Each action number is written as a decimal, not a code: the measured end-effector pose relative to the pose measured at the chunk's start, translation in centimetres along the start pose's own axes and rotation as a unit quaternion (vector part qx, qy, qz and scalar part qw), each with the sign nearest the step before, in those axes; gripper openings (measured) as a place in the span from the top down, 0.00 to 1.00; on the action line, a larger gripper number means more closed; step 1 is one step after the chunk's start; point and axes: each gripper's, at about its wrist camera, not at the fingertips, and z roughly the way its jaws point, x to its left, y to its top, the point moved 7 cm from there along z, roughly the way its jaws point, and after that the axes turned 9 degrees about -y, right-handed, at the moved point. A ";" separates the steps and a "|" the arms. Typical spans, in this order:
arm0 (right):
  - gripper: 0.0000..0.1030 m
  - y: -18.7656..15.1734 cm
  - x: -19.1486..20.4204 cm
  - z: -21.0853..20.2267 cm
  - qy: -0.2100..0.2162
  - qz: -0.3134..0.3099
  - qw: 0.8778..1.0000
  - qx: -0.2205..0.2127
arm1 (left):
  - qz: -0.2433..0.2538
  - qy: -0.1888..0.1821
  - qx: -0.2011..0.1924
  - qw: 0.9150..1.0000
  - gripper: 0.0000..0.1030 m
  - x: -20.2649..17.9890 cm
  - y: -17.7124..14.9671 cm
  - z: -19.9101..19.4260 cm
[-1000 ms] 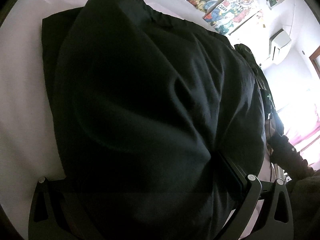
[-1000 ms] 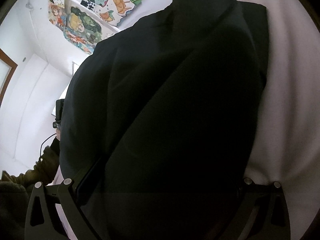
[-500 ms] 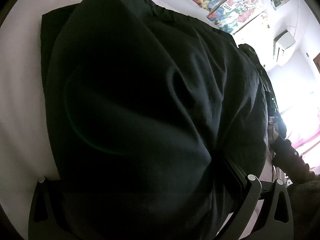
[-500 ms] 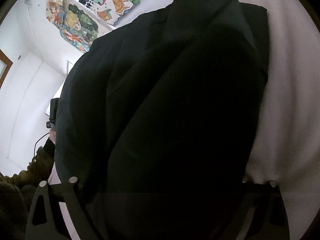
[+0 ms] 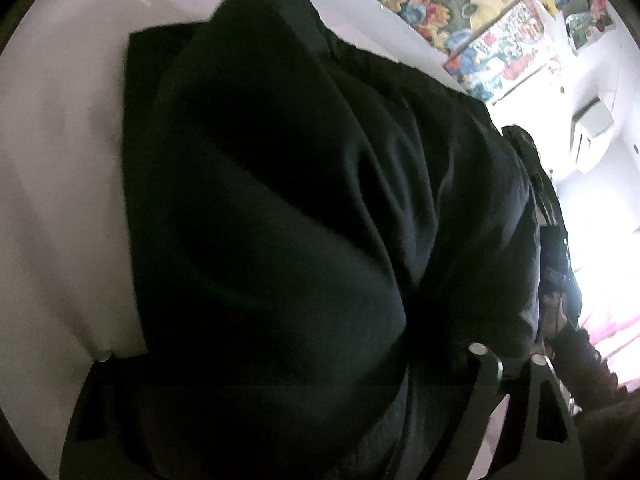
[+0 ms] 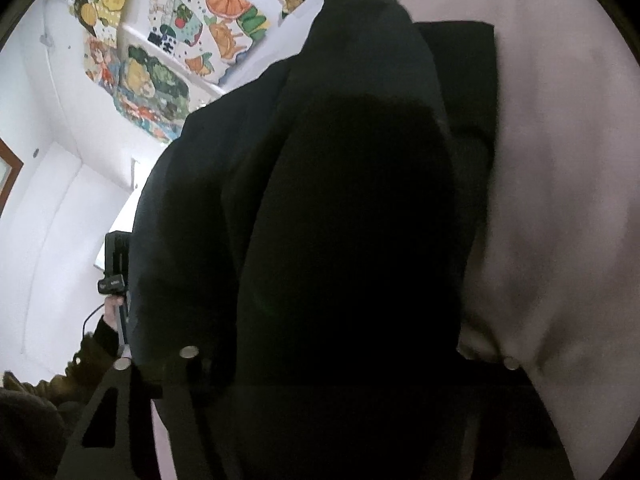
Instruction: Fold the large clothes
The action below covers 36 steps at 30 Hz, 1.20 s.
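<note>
A large black garment (image 5: 304,240) lies heaped on a pale pink bed sheet (image 5: 52,184), filling most of both wrist views. In the left wrist view the left gripper (image 5: 288,360) reaches into the near edge of the cloth; its right finger (image 5: 480,384) stands clear at the lower right, while the left finger is mostly lost in shadow at the lower left. Its jaws are closing, with a thick bunch of the fabric between them, though the dark picture does not show whether the pads already press on it. In the right wrist view the same black garment (image 6: 344,248) bulges up between the fingers of the right gripper (image 6: 348,360), whose left finger (image 6: 120,404) shows at the lower left. These jaws are closing too, around a fold of cloth, and again contact cannot be told. A flatter, square-edged layer of the garment lies against the sheet at the far side. At the left of the right wrist view a person's hand (image 6: 110,306) in a dark knitted sleeve (image 6: 86,356) holds the other gripper's handle. Colourful posters (image 6: 160,80) cover the far white wall, and an air conditioner (image 5: 592,128) hangs high at the right.
</note>
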 end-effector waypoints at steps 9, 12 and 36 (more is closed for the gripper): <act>0.64 -0.2 1.7 -1.5 -0.023 0.006 0.999 -0.038 | -0.015 0.028 -0.071 0.997 0.67 -2.1 -0.6 -2.2; 0.69 -0.9 2.5 -2.8 -0.024 0.017 0.998 -0.061 | -0.004 0.030 -0.093 0.995 0.75 -3.9 -0.9 -2.8; 0.74 -8.6 15.0 -11.7 -0.097 -0.033 0.994 -0.050 | 0.015 0.029 -0.101 0.994 0.79 -12.1 -10.1 -11.8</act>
